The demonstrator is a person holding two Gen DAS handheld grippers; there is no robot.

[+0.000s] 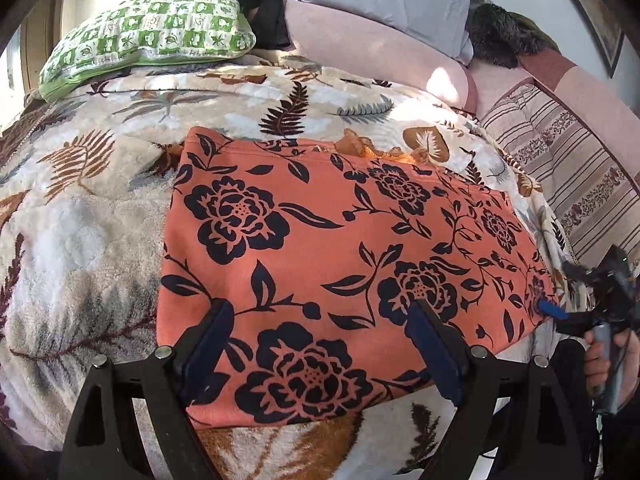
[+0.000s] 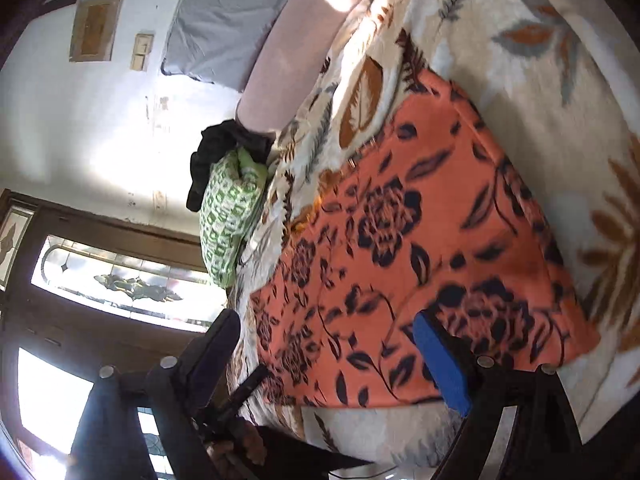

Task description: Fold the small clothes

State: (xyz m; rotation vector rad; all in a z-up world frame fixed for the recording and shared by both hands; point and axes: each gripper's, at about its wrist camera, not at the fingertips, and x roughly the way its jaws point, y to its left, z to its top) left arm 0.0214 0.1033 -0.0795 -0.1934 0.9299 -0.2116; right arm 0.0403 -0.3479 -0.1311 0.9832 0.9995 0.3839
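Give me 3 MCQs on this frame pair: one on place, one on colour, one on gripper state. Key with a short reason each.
1. Where does the green checked pillow lie?
A. on the floral garment
B. at the far end of the bed, beyond the garment
C. on the floor

2. What colour is the floral garment?
A. orange with dark flowers
B. plain white
C. blue stripes

3. How does the left gripper stand?
A. shut on the garment
B. shut on the pillow
C. open over the garment

Key: 1 B, it sits past the garment's far edge on the leaf-print blanket. 2 A, dark blooms on orange cloth. 3 C, its fingers stand wide apart, no cloth pinched between them.
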